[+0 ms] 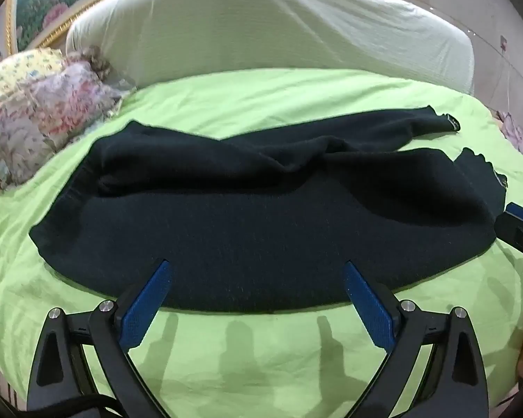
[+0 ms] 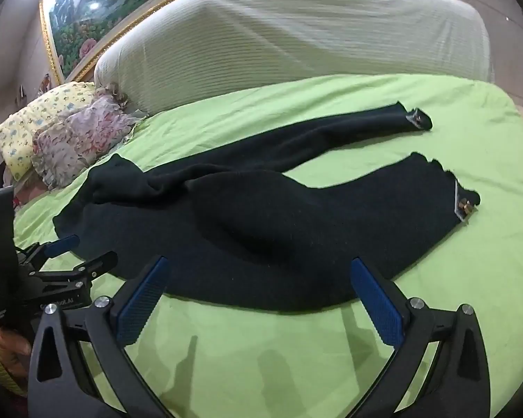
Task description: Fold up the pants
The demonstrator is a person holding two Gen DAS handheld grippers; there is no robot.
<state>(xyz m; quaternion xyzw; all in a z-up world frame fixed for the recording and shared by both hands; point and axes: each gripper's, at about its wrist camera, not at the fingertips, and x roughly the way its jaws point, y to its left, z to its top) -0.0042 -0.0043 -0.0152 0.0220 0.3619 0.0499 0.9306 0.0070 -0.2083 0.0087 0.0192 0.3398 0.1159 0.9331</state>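
Dark navy pants (image 1: 261,223) lie spread on a light green bed sheet (image 1: 247,348), waistband to the left, two legs running right with cuffs apart. They also show in the right wrist view (image 2: 279,230). My left gripper (image 1: 256,268) is open, its blue pads just above the near edge of the pants. My right gripper (image 2: 258,264) is open over the near edge of the lower leg. The left gripper (image 2: 66,254) shows at the left of the right wrist view, near the waistband. The right gripper's body (image 1: 521,233) shows at the right edge of the left wrist view.
A large white covered cushion (image 1: 261,24) stands along the back of the bed. Floral pillows (image 1: 35,118) lie at the far left, also in the right wrist view (image 2: 69,139). A gold-framed painting (image 2: 97,7) hangs on the wall behind.
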